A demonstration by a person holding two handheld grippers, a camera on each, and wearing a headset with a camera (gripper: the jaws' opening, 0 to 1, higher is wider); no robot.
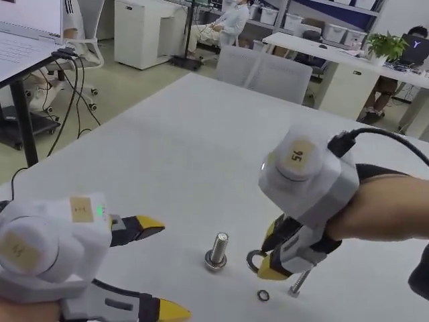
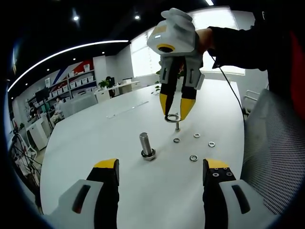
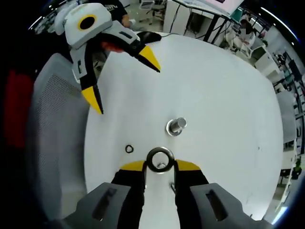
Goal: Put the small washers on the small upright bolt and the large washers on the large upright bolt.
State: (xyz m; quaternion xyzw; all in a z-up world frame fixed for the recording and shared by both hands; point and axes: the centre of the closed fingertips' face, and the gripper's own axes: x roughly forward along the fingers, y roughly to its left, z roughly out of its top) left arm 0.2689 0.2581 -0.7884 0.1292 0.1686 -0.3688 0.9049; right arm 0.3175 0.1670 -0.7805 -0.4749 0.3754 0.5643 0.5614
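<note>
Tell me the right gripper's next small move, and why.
Probably shift the right gripper sideways to the large bolt. The washer it holds looks wider than the loose washers, so it seems a large one, yet it hangs by the small bolt.

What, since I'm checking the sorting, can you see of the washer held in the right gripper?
The washer is a flat, shiny silver metal ring with a round hole. It lies roughly level, pinched at its rim between the yellow tips of the right gripper. It hangs just over the small upright bolt; whether they touch is unclear.
</note>
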